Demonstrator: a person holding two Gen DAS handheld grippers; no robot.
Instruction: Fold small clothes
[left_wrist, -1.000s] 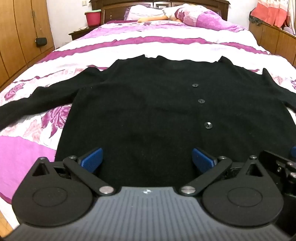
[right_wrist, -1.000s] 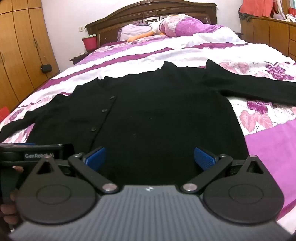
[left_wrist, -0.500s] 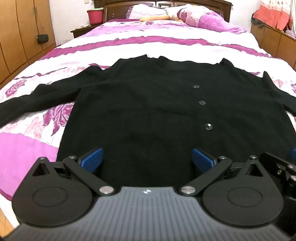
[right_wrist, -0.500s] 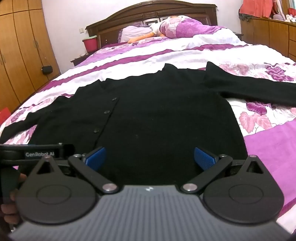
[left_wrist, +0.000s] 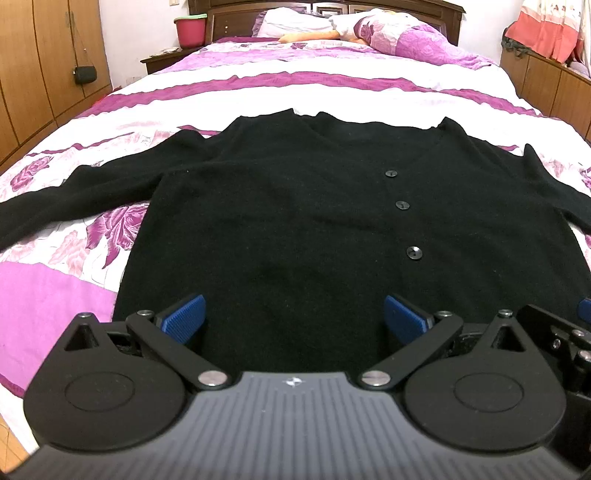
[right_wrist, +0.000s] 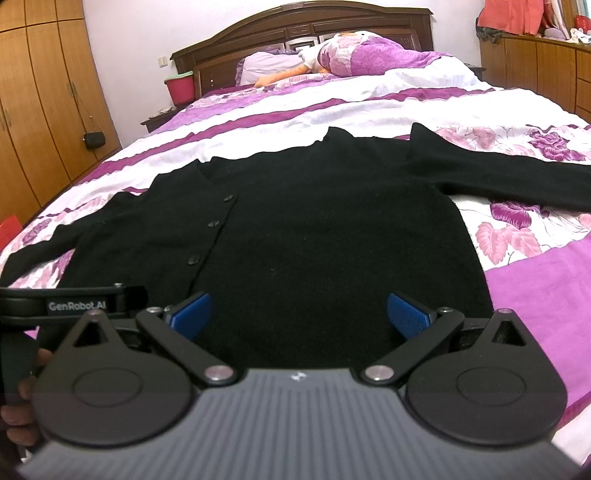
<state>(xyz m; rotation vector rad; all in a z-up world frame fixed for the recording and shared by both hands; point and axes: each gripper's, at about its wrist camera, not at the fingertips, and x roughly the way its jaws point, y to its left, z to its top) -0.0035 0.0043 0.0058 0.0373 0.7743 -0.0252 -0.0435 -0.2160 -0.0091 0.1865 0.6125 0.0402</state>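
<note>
A black buttoned cardigan (left_wrist: 295, 206) lies flat on the bed, front up, both sleeves spread out to the sides. It also shows in the right wrist view (right_wrist: 332, 229). My left gripper (left_wrist: 294, 317) is open and empty, over the left part of the hem. My right gripper (right_wrist: 300, 314) is open and empty, over the right part of the hem. The left gripper's body (right_wrist: 66, 304) shows at the left of the right wrist view. The hem itself is hidden behind the gripper bodies.
The bed (left_wrist: 332, 88) has a purple and white floral cover. Pillows and a soft toy (right_wrist: 332, 59) lie at the headboard. A red bucket (left_wrist: 190, 31) stands on a nightstand. Wooden wardrobes (right_wrist: 40, 110) line the left; a low cabinet (left_wrist: 554, 85) stands on the right.
Both grippers have risen and pulled back slightly, so the cardigan sits lower in view. Both jaws stay open and the cardigan has not moved.
</note>
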